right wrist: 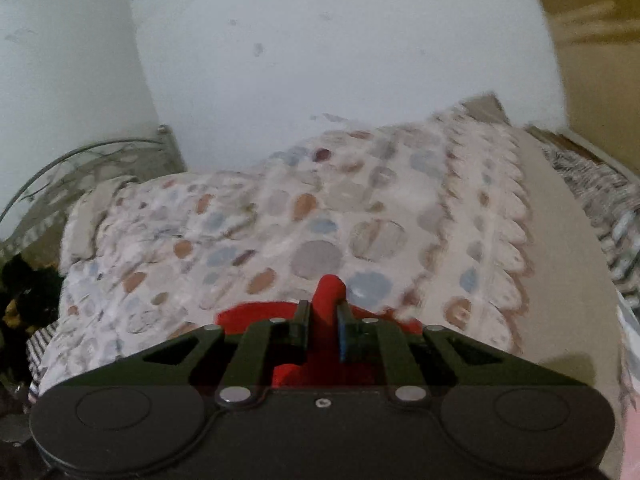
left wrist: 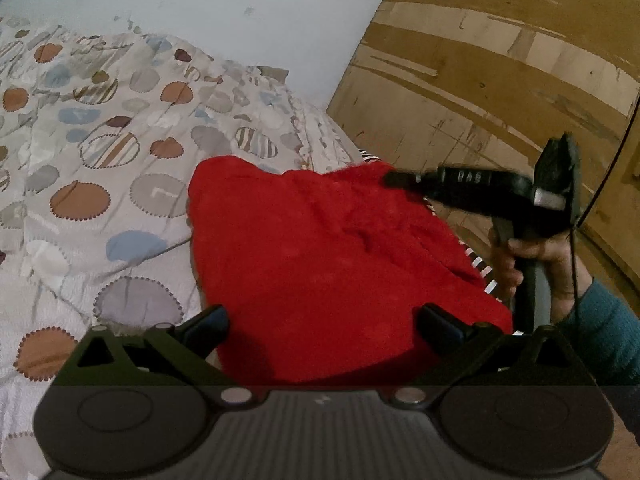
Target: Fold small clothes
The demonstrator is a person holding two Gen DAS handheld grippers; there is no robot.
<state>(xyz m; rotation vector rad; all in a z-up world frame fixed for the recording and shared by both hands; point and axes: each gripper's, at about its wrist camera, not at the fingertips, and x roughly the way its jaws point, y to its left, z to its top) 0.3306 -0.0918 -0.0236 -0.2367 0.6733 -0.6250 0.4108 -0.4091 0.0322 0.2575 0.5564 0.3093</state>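
Observation:
A red fleecy garment [left wrist: 320,248] lies spread on the bed in the left wrist view. My left gripper [left wrist: 326,320] is open, its two fingers wide apart over the garment's near edge, and no pad presses the cloth. My right gripper [left wrist: 396,179], held by a hand in a teal sleeve, is shut on the garment's far right corner. In the right wrist view a fold of the red garment [right wrist: 328,292] stands up, pinched between the fingers of the right gripper [right wrist: 323,318]. That picture is blurred.
A quilt with coloured circles [left wrist: 100,160] covers the bed and its scalloped edge [right wrist: 516,232] runs along the right. A striped cloth [left wrist: 480,268] shows under the garment. A wooden panel [left wrist: 500,80] stands right, a pale wall [right wrist: 320,60] behind, and a metal bed frame [right wrist: 80,160] left.

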